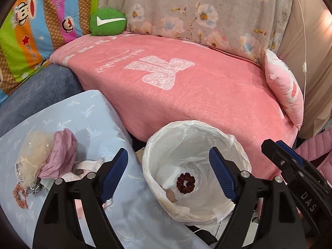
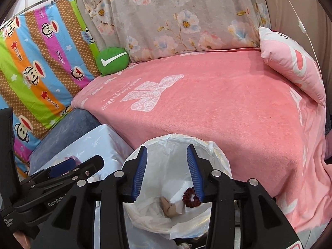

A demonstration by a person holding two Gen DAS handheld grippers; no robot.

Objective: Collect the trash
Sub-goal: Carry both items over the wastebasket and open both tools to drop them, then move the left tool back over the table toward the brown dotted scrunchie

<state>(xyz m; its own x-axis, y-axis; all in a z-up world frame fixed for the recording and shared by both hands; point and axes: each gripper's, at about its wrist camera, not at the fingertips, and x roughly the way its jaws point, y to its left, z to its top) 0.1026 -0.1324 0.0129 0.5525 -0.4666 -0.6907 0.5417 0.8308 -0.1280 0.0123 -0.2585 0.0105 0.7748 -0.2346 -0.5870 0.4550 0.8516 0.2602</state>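
Both jaws gape above scrunchie (image 1: 185, 182) in bin (image 1: 238, 141).

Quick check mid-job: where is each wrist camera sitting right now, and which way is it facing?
Left wrist: above the bin, facing the pink blanket; open left claw in front, right claw at the right edge; pile of scraps at left.
Right wrist: over the bin, facing the blanket; open right claw, left claw low left.
Shared: dark red scrunchie, green cushion.
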